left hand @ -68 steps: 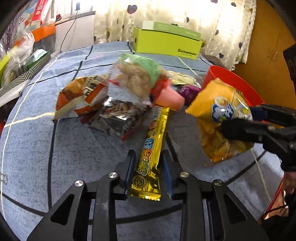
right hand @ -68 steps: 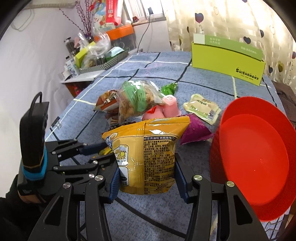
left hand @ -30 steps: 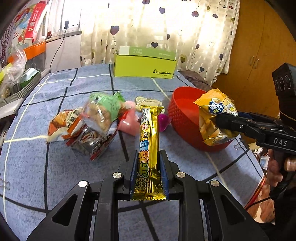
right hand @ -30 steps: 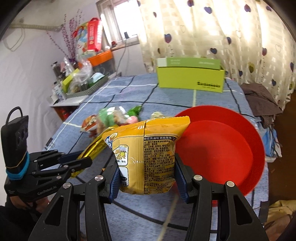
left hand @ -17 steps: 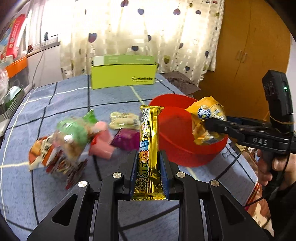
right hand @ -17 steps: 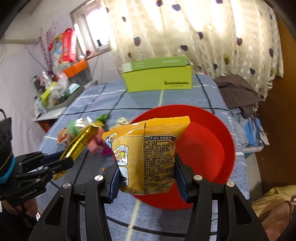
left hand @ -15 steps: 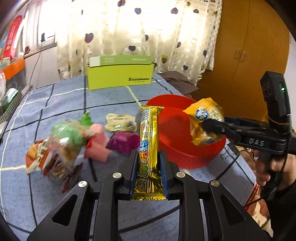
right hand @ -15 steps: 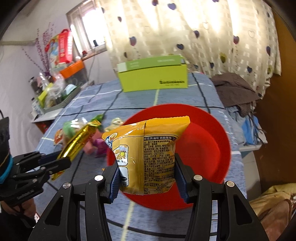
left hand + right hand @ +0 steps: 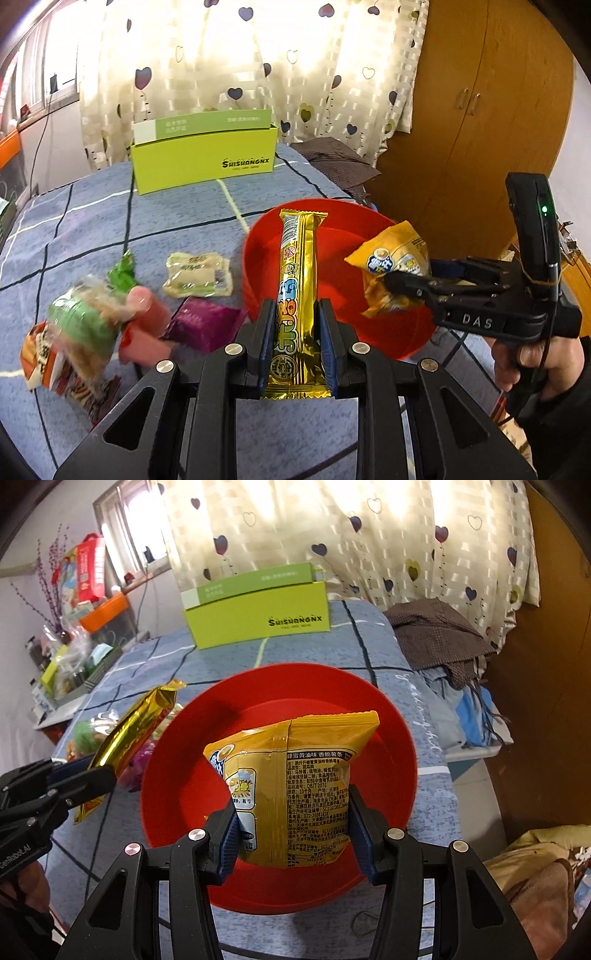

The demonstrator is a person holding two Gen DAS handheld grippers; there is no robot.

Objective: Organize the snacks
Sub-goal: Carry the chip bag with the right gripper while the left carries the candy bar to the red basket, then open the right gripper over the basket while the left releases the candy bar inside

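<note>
Left gripper (image 9: 297,339): black angular frame, blue ribbed pads clenched on the lower end of a long gold foil snack bar (image 9: 297,291), crimped ends, glossy; its upper end reaches over the near rim of the red bowl (image 9: 334,218).

Right gripper (image 9: 293,830): same build, pads pressed against both edges of a puffy yellow chip bag (image 9: 299,786) (matte film, printed back panel, serrated top seal), held upright above the bowl's round, smooth plastic interior.

Left of the bowl on the blue quilted cloth (image 9: 92,218) with dark and white grid lines: a purple pouch (image 9: 203,325), a pale clear-wrapped packet (image 9: 197,275), a pink cup-shaped snack (image 9: 142,328), a blurred green-topped clear bag (image 9: 81,325).

Farther back: a lime-green cardboard box (image 9: 203,158), rectangular, lid standing open. Behind it, a cream curtain (image 9: 221,55) printed with hearts; a wooden cabinet (image 9: 480,110) at right.
</note>
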